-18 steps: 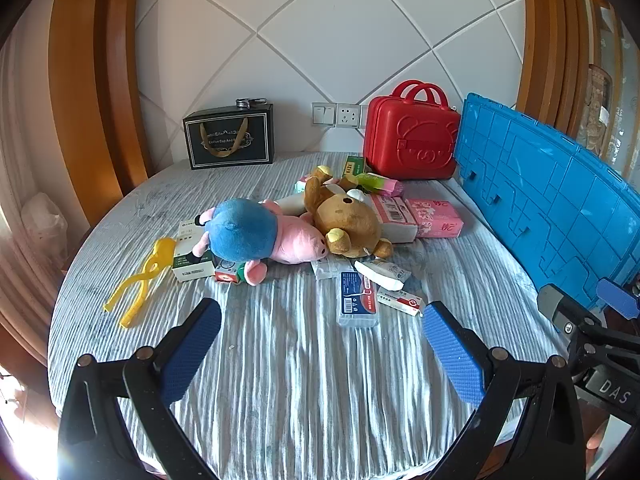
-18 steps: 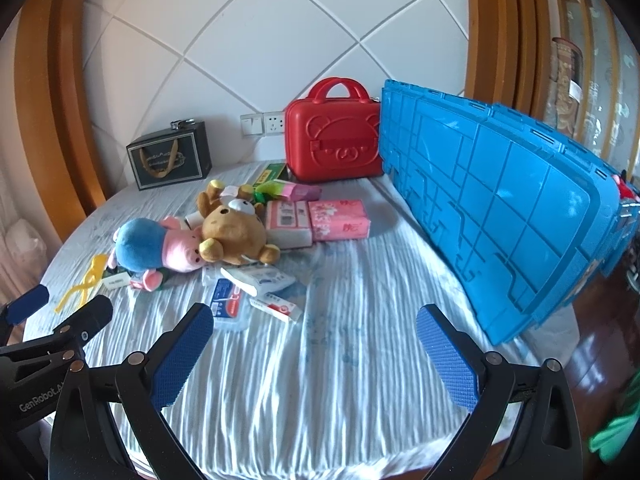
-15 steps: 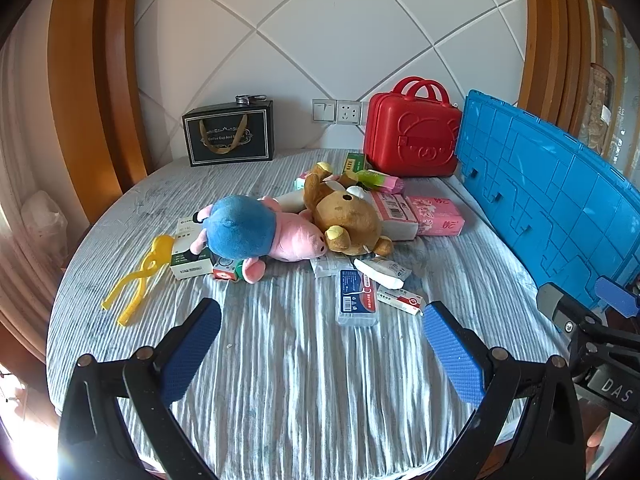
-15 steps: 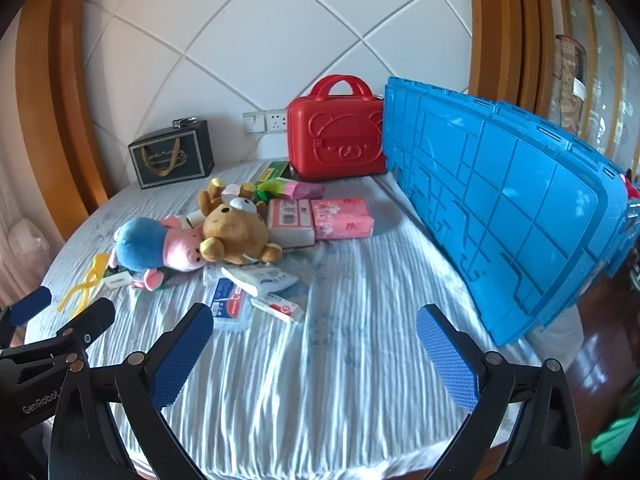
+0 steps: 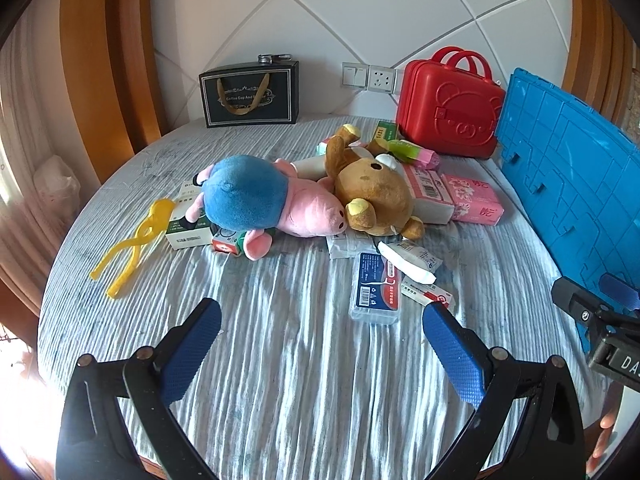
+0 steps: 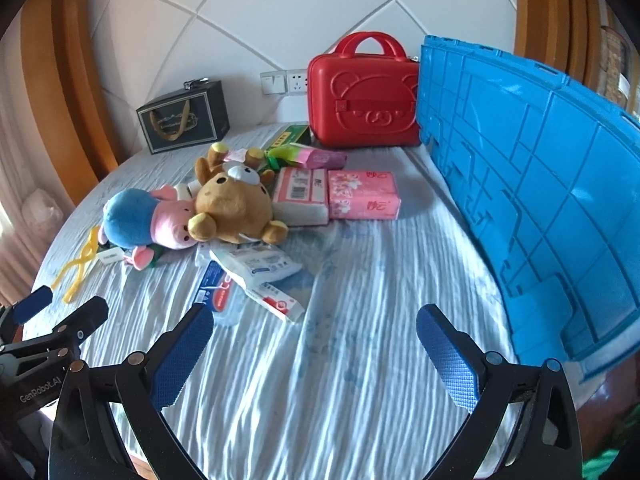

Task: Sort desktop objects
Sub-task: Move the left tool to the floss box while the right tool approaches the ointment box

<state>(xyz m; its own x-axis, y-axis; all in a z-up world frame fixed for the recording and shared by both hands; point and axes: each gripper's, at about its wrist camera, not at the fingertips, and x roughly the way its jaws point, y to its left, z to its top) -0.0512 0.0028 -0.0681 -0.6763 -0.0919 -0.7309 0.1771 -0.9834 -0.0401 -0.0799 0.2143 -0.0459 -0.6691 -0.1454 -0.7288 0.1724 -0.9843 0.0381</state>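
Left gripper (image 5: 320,332) & right gripper (image 6: 314,334) both spread wide, nothing between the pads, above the crinkled striped cloth on the round tabletop (image 5: 280,380).

Left view alone shows the whole yellow plastic tongs (image 5: 134,244) and the small box under the fuzzy pig toy (image 5: 264,204). Right view shows more of the ribbed blue crate (image 6: 540,184) standing at the tabletop's right edge.

Clutter sits mid-tabletop: plush bear (image 6: 232,208), pink tissue packs (image 6: 362,196), glossy red case (image 6: 364,96) at the back.
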